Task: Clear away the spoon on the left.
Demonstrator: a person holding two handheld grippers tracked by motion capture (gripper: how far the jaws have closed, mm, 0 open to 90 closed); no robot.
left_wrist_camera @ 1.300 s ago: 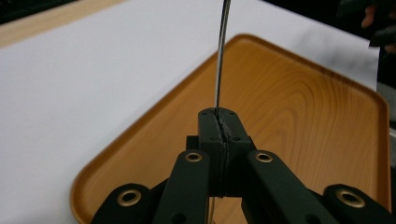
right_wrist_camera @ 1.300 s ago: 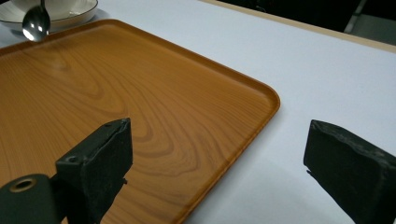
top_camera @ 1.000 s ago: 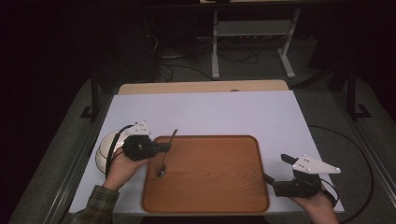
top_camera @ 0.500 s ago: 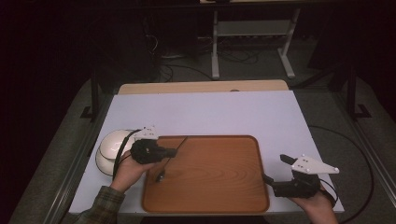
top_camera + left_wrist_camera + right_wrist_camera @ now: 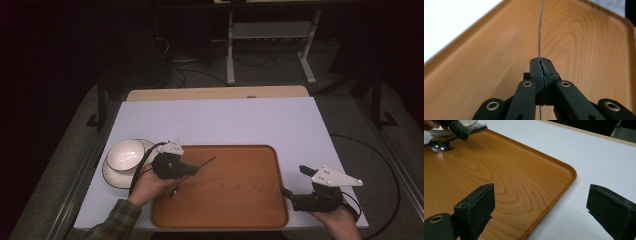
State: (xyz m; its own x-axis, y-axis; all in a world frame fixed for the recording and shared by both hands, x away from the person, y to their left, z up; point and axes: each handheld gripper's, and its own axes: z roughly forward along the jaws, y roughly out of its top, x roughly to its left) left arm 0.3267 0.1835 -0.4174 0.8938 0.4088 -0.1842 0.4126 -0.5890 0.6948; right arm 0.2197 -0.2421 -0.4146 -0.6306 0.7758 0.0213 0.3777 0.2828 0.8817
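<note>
At the far left of the table a bowl (image 5: 125, 153) sits on a plate (image 5: 111, 176), just beside the tray (image 5: 240, 200). Next to them the left gripper (image 5: 187, 170) hangs over the tray's left part, its jaws pinched tight on the handle of a spoon (image 5: 200, 165). In the left gripper view the thin handle runs straight out between the closed pads (image 5: 549, 67), over the wood grain. The right gripper view shows the spoon's bowl (image 5: 439, 144) low at the tray floor, touching it or just above; which of the two is hard to tell.

The step in hand looks like setting the spoon down on the tray. The next move would call for lowering until the spoon lies flat, then parting the jaws and lifting clear without dragging the handle along.

At the right, the right gripper (image 5: 295, 187) rests at the tray's near right corner, jaws wide apart and holding nothing, one pad (image 5: 477, 205) over the wood, the other over the white table (image 5: 599, 157).
</note>
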